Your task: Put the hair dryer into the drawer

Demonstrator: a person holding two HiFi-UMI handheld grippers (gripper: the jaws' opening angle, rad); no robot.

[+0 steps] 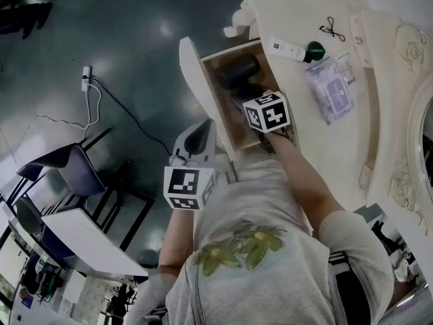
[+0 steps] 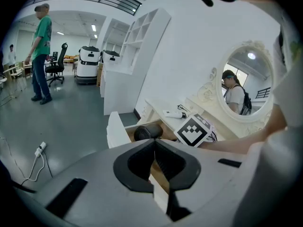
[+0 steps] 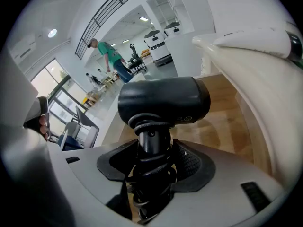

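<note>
Upper centre, the open drawer (image 1: 194, 80) holds the dryer (image 1: 237, 73), its handle clamped by the right tongs (image 3: 151, 148); the left tongs (image 2: 154, 150) are closed and empty.

On the dressing table (image 1: 345, 147) I see a white green-capped stick (image 1: 292, 49), a plastic packet (image 1: 329, 90) and a black hair tie (image 1: 331, 27); a power strip (image 1: 86, 77) lies on the floor (image 1: 135, 32).
</note>
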